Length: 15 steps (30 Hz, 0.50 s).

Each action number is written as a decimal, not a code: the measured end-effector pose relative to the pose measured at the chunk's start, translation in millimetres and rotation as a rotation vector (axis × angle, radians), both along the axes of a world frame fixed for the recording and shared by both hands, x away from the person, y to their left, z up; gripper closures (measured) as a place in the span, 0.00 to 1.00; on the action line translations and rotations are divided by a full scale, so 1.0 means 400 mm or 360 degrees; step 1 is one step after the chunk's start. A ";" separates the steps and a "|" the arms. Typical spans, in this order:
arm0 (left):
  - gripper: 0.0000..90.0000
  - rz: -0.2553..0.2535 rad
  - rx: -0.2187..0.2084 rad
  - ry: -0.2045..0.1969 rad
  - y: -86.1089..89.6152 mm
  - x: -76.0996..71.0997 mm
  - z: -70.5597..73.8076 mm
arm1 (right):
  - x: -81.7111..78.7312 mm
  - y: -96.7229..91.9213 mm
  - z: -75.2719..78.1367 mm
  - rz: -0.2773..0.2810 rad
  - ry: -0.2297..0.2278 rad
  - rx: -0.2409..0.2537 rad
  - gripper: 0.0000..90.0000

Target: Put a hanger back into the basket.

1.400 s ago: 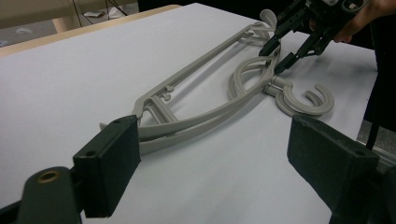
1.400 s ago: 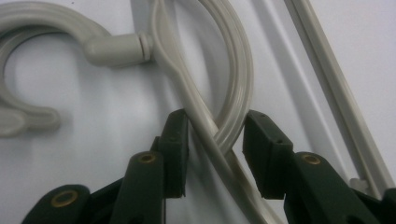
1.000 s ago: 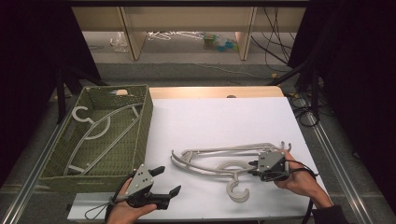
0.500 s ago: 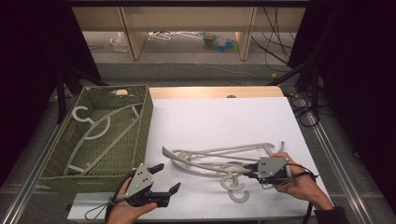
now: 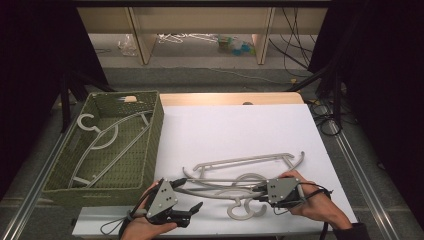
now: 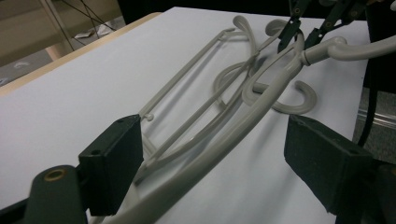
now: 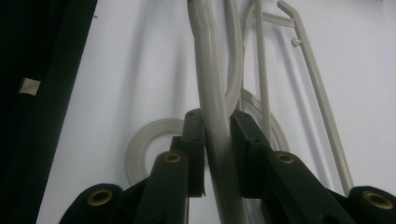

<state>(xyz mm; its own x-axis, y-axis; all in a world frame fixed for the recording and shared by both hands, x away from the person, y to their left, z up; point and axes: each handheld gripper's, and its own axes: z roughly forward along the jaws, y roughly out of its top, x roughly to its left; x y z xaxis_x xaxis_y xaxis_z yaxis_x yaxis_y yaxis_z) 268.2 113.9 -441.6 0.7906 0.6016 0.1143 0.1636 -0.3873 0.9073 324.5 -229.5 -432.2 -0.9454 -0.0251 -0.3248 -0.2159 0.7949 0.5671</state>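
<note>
Covering most of the table is a big white sheet (image 5: 240, 135), and a green woven basket (image 5: 150, 150) sits at its left side. One grey hanger (image 5: 107, 142) lies flat inside the basket. Two more grey hangers rest near the front of the sheet (they overlap, so their bars cross). The far hanger (image 5: 250, 161) lies flat. The near hanger (image 5: 235, 192) is pinched by the right gripper (image 5: 260, 192), whose jaws squeeze its thick arm from both sides. The left gripper (image 5: 187, 197) has its jaws spread wide, one on each side of that same hanger's other end, and I cannot tell if they touch it.
</note>
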 end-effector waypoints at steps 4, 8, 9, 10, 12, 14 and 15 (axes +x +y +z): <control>0.26 -0.0134 0.0091 0.0020 -0.039 -0.004 -0.009 | -0.007 0.013 -0.001 0.0017 0.0001 -0.0022 0.86; 0.27 -0.0198 0.0163 0.0017 -0.070 -0.002 -0.016 | -0.008 0.018 -0.002 0.0040 0.0000 -0.0025 0.86; 0.28 -0.0207 0.0167 0.0031 -0.075 -0.002 -0.017 | -0.008 0.020 -0.002 0.0051 0.0008 -0.0024 0.86; 0.29 -0.0217 0.0186 0.0021 -0.078 0.000 -0.017 | -0.009 0.021 -0.002 0.0053 0.0006 -0.0028 0.86; 0.31 -0.0231 0.0205 0.0020 -0.084 0.002 -0.019 | -0.012 0.024 -0.002 0.0049 0.0008 -0.0033 0.86; 0.36 -0.0255 0.0223 0.0026 -0.090 0.004 -0.022 | -0.014 0.029 -0.002 0.0059 0.0002 -0.0030 0.86; 0.36 -0.0259 0.0246 0.0012 -0.093 0.005 -0.021 | -0.014 0.029 -0.002 0.0059 0.0002 -0.0030 0.86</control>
